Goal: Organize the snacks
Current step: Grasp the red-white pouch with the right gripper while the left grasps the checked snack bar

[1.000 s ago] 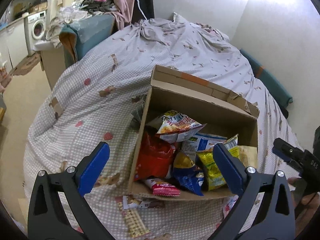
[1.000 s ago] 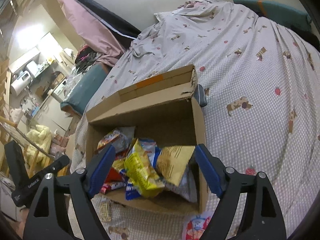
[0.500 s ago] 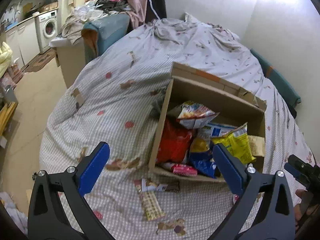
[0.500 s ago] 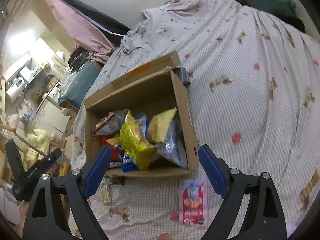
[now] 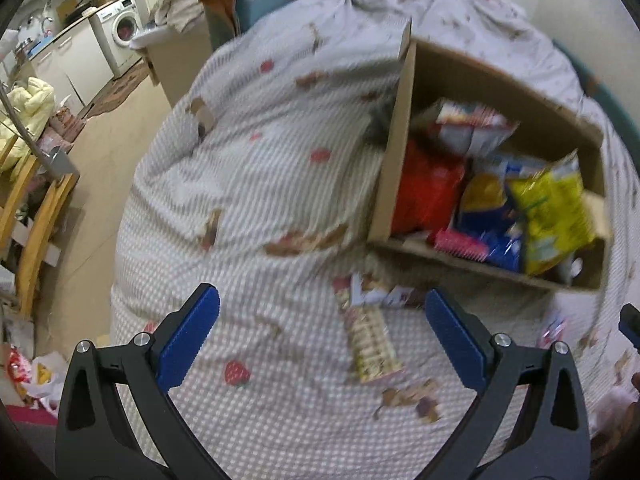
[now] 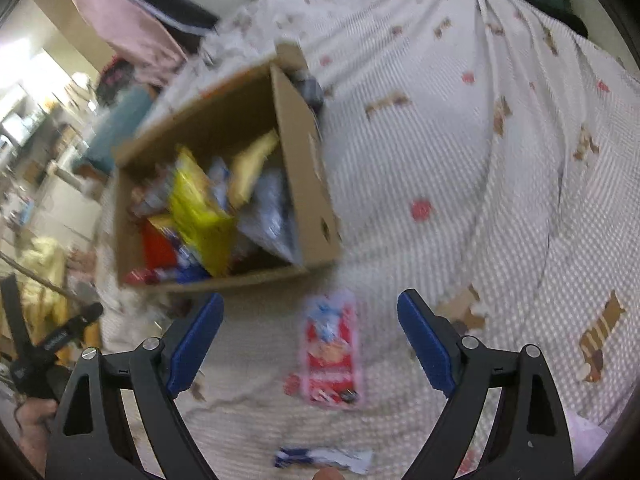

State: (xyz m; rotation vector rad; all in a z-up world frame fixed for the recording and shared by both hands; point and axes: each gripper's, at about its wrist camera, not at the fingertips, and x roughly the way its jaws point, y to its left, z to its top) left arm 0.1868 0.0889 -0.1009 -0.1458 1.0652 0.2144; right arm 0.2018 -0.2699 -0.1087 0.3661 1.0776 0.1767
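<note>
Motion blur smears both views, so the print on the packets in the cardboard box (image 5: 404,128) cannot be read, nor that on the red and pink packet (image 6: 331,354) at lower centre of the right wrist view. A blue and white wrapper (image 6: 324,458) there is blurred and partly cut off near the bottom edge. At the far right of the left wrist view only a blue sliver of the right gripper (image 5: 631,328) shows, the rest cut off.

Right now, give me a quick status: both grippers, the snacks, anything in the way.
Left gripper open, empty, over a beige snack bar. Right gripper open, empty, over a red packet. Cardboard box already full of snacks. Nothing blocking either.
</note>
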